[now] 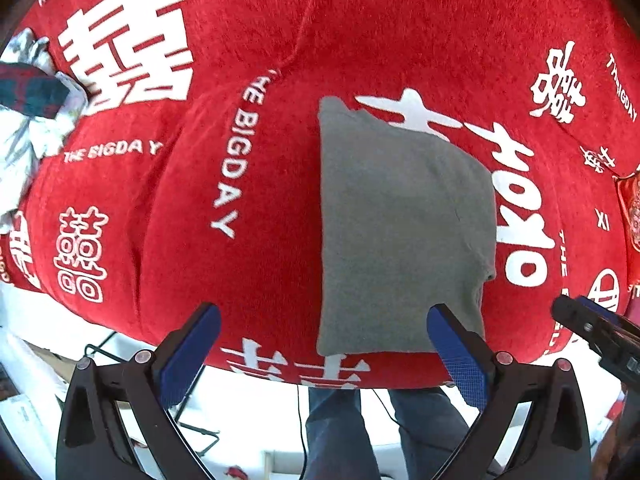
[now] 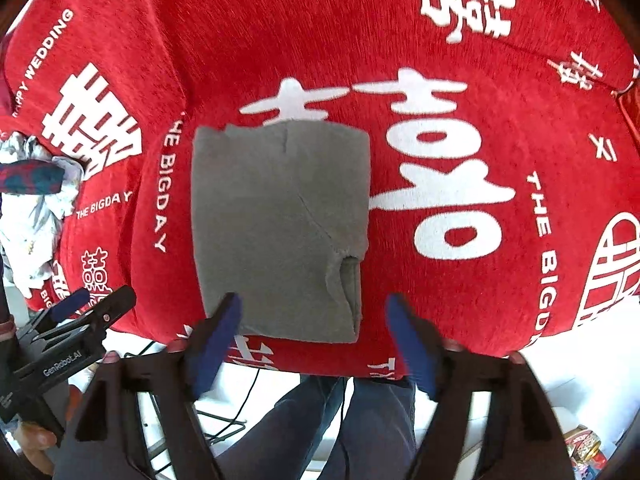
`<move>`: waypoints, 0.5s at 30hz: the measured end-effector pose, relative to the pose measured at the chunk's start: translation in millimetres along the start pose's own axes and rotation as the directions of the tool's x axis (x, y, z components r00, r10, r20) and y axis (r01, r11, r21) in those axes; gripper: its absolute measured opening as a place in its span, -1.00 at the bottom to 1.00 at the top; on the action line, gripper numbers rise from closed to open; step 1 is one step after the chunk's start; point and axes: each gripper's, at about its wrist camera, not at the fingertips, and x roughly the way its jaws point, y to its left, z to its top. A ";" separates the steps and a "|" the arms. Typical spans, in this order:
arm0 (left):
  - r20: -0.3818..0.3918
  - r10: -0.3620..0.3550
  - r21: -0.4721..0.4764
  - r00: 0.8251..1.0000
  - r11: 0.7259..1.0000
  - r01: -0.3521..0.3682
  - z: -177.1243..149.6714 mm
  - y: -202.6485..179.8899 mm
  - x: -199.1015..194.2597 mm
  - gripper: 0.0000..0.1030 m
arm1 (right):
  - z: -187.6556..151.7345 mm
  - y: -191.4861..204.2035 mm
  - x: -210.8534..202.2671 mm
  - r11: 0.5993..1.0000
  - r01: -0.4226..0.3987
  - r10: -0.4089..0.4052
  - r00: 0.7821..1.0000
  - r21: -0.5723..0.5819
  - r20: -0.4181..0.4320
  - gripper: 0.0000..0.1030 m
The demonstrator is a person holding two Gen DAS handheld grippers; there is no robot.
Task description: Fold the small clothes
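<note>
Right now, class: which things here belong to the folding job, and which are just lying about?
Part of the job:
- grey folded garment
- left claw, open, empty
- right claw, open, empty

Lying about:
- red printed cover underneath
- crumpled white cloth
- dark plaid cloth

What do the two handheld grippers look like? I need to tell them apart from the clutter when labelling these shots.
Both are alike: the left gripper and right gripper have black angular linkage arms with small round silvery rivets, and flat fingers faced with blue textured pads. Seen from the right wrist view, the left one's body carries white lettering, "GenRobot.AI". No cables on them show. The person wears dark blue jeans.
</note>
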 end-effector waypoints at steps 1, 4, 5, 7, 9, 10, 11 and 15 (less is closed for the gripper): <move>0.012 0.010 0.009 1.000 1.000 -0.010 0.6 -0.9 -4.4 1.00 | -0.1 2.4 -2.8 1.000 0.010 -0.010 1.000 -0.004 0.006 0.57; 0.044 0.016 0.040 0.999 0.999 -0.018 0.0 -4.6 -16.3 1.00 | 0.2 8.0 -10.8 0.999 0.031 -0.031 0.999 -0.015 0.022 0.80; 0.051 0.016 0.052 0.999 0.998 -0.019 -1.0 -6.5 -20.1 1.00 | 0.2 8.9 -12.8 0.999 0.037 -0.036 0.999 -0.013 0.027 1.00; 0.055 0.014 0.064 0.998 0.998 -0.018 -1.6 -9.5 -23.7 1.00 | -0.2 9.6 -16.0 0.999 0.049 -0.049 0.998 -0.009 0.039 0.99; 0.060 0.018 0.074 0.998 0.997 -0.022 -2.9 -12.3 -27.2 1.00 | 0.3 11.0 -19.3 0.998 0.069 -0.069 0.997 -0.009 0.047 0.99; 0.062 0.020 0.077 0.998 0.997 -0.025 -3.4 -13.8 -28.3 1.00 | -0.2 11.0 -20.1 0.997 0.073 -0.073 0.996 -0.008 0.048 0.99; 0.064 0.022 0.079 0.998 0.996 -0.027 -4.0 -14.8 -29.3 1.00 | 0.6 11.0 -20.9 0.997 0.075 -0.075 0.996 -0.008 0.047 0.99; 0.062 0.017 0.079 0.998 0.997 -0.022 -3.9 -17.0 -31.6 1.00 | 2.2 11.7 -23.3 0.995 0.096 -0.096 0.995 -0.013 0.040 0.99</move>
